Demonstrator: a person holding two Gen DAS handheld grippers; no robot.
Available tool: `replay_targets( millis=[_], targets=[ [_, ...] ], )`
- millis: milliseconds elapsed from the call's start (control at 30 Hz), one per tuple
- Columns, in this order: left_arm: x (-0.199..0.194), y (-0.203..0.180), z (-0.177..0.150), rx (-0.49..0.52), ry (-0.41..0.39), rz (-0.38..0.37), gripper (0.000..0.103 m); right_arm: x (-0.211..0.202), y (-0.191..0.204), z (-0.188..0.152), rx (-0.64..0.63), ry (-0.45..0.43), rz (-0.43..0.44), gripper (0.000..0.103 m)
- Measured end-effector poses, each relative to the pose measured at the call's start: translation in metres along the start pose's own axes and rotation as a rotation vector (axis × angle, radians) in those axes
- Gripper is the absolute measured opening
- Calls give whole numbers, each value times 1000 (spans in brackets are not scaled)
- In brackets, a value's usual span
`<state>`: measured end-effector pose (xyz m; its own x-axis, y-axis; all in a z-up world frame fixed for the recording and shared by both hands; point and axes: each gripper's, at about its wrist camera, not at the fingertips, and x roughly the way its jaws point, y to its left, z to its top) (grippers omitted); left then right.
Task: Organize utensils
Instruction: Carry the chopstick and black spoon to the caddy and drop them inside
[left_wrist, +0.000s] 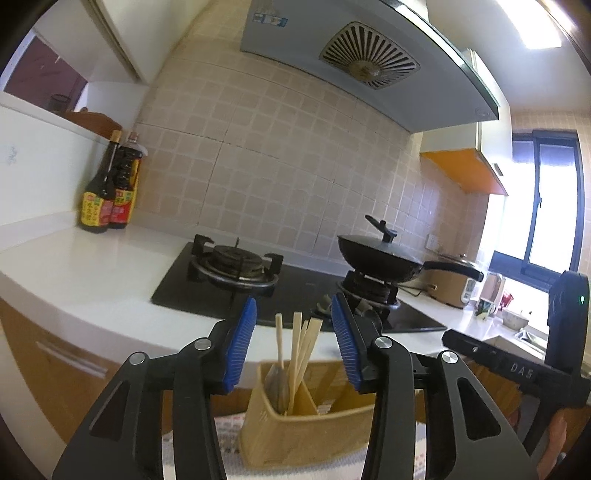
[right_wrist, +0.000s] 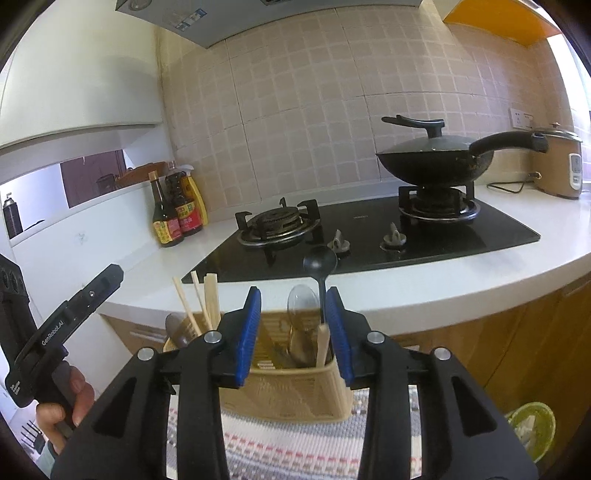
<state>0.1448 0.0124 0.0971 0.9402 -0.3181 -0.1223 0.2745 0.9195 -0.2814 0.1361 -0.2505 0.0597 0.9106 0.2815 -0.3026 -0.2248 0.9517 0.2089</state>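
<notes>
Only rightward — black ladle (right_wrist: 320, 263), spoons (right_wrist: 301, 310)

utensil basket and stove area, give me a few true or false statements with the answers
1. The chopsticks stand in the left compartment of the basket. True.
2. The black ladle lies flat on the counter. False: it stands upright in the basket's right compartment.
3. The wok has its lid on. True.
4. The right gripper is shut on a spoon. False: it is open and holds nothing.
5. The left gripper is open. True.
</notes>
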Motion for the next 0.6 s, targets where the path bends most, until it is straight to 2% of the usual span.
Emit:
replay_targets(
  millis=[233, 333, 467, 600],
  targets=[
    [-24, -7, -3, 5, 42, -12, 43, -7, 3, 15, -39, 137, -62, 33],
    [-29, -10, -7, 14, 55, -20, 45, 21, -4, 39, -38, 257, -67, 33],
    [-28, -10, -8, 29, 62, -20, 50, 75, -27, 63, 50, 417, 5, 33],
    [-18, -4, -6, 45, 77, -21, 50, 118, -43, 63, 106, 514, 78, 33]
  ],
)
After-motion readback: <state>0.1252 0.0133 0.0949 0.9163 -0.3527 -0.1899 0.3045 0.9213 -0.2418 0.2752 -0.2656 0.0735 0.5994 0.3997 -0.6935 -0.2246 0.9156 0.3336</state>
